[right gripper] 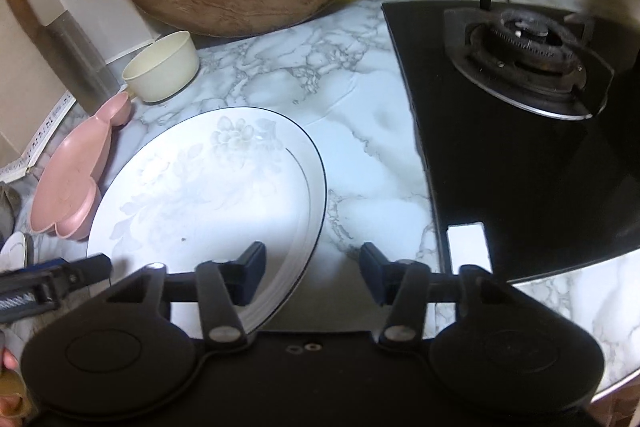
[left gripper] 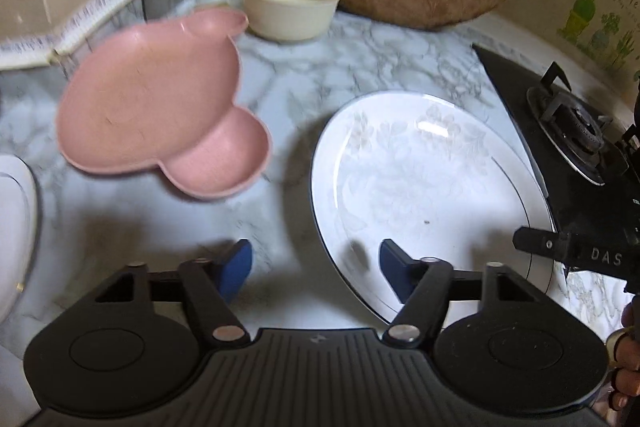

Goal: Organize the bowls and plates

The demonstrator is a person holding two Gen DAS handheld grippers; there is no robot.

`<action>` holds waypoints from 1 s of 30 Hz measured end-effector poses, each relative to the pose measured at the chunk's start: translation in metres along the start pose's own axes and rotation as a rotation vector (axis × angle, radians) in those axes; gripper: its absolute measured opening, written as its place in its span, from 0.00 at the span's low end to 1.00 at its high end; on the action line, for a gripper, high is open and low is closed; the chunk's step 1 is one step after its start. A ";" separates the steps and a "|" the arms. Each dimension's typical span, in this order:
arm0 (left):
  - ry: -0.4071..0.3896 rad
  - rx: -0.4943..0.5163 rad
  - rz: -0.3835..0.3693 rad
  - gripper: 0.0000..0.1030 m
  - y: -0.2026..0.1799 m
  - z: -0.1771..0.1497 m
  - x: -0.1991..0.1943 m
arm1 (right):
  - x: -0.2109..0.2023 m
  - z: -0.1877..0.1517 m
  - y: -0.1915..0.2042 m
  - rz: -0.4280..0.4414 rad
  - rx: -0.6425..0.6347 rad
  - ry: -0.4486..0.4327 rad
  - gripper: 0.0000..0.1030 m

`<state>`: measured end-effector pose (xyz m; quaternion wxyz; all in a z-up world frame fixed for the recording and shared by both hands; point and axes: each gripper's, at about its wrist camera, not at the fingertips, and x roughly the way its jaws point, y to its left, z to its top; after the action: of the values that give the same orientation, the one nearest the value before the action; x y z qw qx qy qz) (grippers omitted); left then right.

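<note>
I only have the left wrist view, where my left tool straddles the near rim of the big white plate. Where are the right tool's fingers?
Observer: The right tool straddles the white plate at its other side. One finger is over the plate and the other over the marble counter.
Operator: Is it gripping yet?
Observer: No. The rim lies between its pads, but they are not pressing on it, so the tool is open.
Operator: Does the plate touch the stove on that side?
Observer: No. A strip of bare counter separates it from the stove.
</note>
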<state>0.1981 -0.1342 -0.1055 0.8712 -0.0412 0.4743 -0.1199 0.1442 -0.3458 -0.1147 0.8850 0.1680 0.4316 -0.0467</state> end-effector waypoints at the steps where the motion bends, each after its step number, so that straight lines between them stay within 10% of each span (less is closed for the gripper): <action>1: 0.011 -0.009 0.001 0.61 0.001 0.000 0.004 | 0.003 0.002 -0.001 0.003 0.005 0.005 0.40; 13: 0.013 0.013 -0.024 0.21 -0.009 0.005 0.006 | 0.014 0.016 -0.004 0.036 0.032 0.003 0.15; 30: 0.050 0.124 -0.081 0.20 -0.056 -0.011 0.005 | -0.014 -0.001 -0.044 -0.009 0.076 -0.010 0.13</action>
<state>0.1817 -0.1888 -0.1049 0.8544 -0.0032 0.4855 -0.1851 0.1244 -0.3873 -0.1152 0.8800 0.1993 0.4257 -0.0681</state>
